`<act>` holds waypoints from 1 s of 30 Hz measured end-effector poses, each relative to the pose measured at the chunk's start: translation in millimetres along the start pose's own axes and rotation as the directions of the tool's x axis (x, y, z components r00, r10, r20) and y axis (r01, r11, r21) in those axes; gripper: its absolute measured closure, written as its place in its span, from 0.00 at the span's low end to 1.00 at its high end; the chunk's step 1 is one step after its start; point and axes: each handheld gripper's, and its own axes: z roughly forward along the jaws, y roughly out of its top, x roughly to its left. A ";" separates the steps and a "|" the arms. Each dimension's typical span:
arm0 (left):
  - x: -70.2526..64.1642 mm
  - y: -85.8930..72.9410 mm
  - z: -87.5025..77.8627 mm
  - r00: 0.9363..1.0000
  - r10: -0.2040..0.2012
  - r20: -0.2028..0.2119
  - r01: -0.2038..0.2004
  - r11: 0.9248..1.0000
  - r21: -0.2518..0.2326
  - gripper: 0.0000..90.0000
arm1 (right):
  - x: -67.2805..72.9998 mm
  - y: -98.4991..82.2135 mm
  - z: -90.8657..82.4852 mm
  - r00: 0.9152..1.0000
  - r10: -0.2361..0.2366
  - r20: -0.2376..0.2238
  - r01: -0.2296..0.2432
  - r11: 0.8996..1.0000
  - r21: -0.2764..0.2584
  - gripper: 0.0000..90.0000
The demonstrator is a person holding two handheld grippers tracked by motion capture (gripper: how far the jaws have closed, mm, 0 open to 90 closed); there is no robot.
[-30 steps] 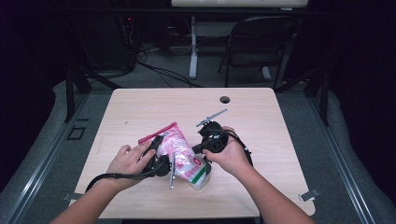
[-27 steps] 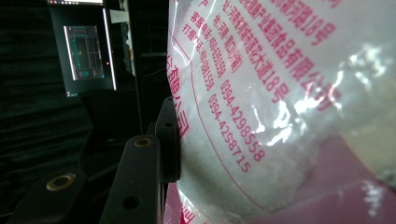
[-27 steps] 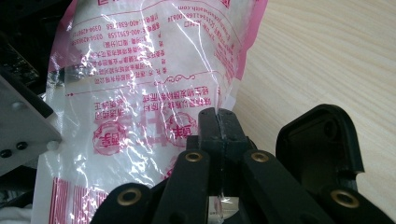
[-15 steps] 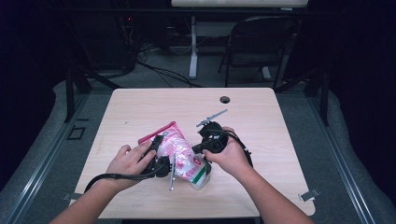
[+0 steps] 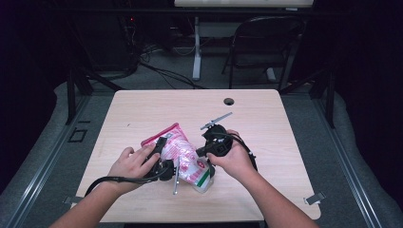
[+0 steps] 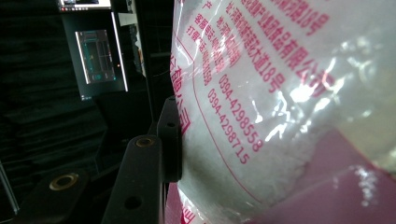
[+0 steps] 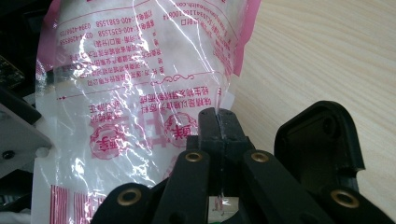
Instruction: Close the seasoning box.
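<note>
A pink and clear plastic bag with white contents is held between the two grippers, just above the near middle of the wooden table. The left gripper has its jaws partly apart and pressed around the thick body of the bag, and in the left gripper view one black pad lies flat against the film with the red print. The right gripper has its jaws fully together, pinching the thin clear edge of the bag at its lower end.
</note>
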 end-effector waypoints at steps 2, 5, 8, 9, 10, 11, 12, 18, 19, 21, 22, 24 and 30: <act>0.3 0.1 -0.2 1.000 0.002 0.001 -0.002 1.000 0.001 0.71 | -0.1 -0.3 -0.1 1.000 0.002 -0.002 -0.002 1.000 0.000 1.00; 1.2 0.7 -0.4 1.000 0.011 0.001 -0.011 1.000 0.004 0.71 | -0.4 -0.4 -0.3 1.000 0.000 -0.003 0.000 1.000 0.000 1.00; 1.7 0.9 -0.6 1.000 0.016 0.000 -0.016 1.000 0.005 0.71 | -0.6 -0.9 -0.2 1.000 0.002 -0.003 -0.002 1.000 -0.005 1.00; 2.3 1.0 -0.6 1.000 0.021 0.003 -0.021 1.000 0.005 0.71 | -1.0 -1.1 -0.1 1.000 0.000 -0.006 0.000 1.000 -0.006 1.00; 2.3 1.1 -0.6 1.000 0.023 0.002 -0.023 1.000 0.006 0.72 | -1.0 -1.2 -0.2 1.000 0.001 -0.006 -0.001 1.000 -0.004 1.00; 2.4 1.3 -0.7 1.000 0.023 0.002 -0.023 1.000 0.007 0.72 | -1.2 -1.3 0.0 1.000 0.001 -0.006 -0.001 1.000 -0.003 1.00; 2.8 1.4 -0.9 1.000 0.025 0.004 -0.025 1.000 0.008 0.72 | -1.3 -1.7 0.4 1.000 0.003 -0.008 -0.003 1.000 -0.008 1.00; 2.7 1.2 -0.8 0.999 0.028 -0.018 -0.028 1.000 -0.005 0.72 | -1.1 -2.4 0.7 1.000 0.001 -0.008 -0.001 1.000 -0.018 1.00; 3.7 1.8 -1.9 1.000 0.030 -0.001 -0.030 1.000 0.008 0.72 | -1.2 -2.5 0.7 1.000 0.001 -0.008 -0.001 1.000 -0.020 1.00; 3.9 1.9 -2.0 1.000 0.031 -0.001 -0.031 0.999 0.010 0.72 | -1.2 -2.5 0.5 1.000 0.001 -0.007 -0.002 1.000 -0.020 1.00; 4.2 2.2 -2.1 0.999 0.034 -0.001 -0.034 0.999 0.012 0.72 | -1.1 -2.5 0.4 1.000 0.002 -0.007 -0.002 1.000 -0.022 1.00; 4.9 2.5 -2.3 0.999 0.041 -0.001 -0.041 0.999 0.013 0.72 | -1.2 -2.5 0.3 1.000 0.001 -0.008 -0.001 1.000 -0.022 1.00; 5.8 2.8 -2.4 0.998 0.055 -0.003 -0.055 0.998 0.013 0.72 | -1.1 -3.1 1.0 1.000 0.003 -0.009 -0.003 1.000 -0.028 1.00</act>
